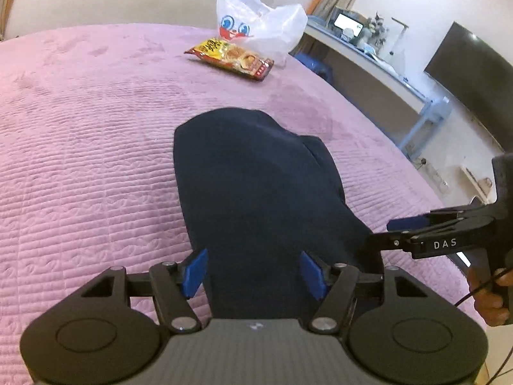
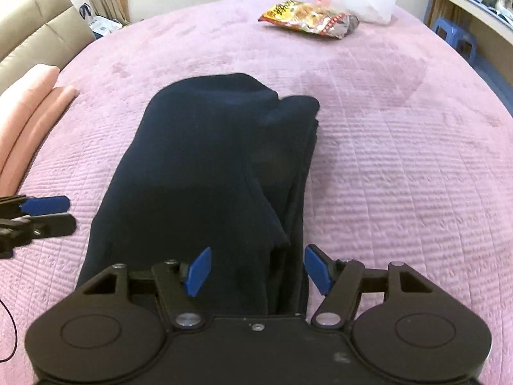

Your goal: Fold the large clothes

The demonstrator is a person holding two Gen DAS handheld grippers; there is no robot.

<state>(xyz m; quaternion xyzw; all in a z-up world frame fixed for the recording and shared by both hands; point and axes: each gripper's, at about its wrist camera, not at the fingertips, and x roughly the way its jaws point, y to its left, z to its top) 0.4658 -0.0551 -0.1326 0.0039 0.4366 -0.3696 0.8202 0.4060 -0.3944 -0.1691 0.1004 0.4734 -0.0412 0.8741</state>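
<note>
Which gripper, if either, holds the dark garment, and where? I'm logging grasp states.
Neither. The left gripper and right gripper are both open over the navy garment's near end; nothing is pinched.

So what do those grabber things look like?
Both are black. The left gripper and right gripper each have two blue finger pads, silver bolts and round discs. One side reads "DAS" in white letters. A thin black cable trails off it.

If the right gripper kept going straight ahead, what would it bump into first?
Probably the dark blue garment. The right gripper is open and points along the folded cloth, which already lies between its fingers. Farther on is the snack packet, though depth is hard to judge.
</note>
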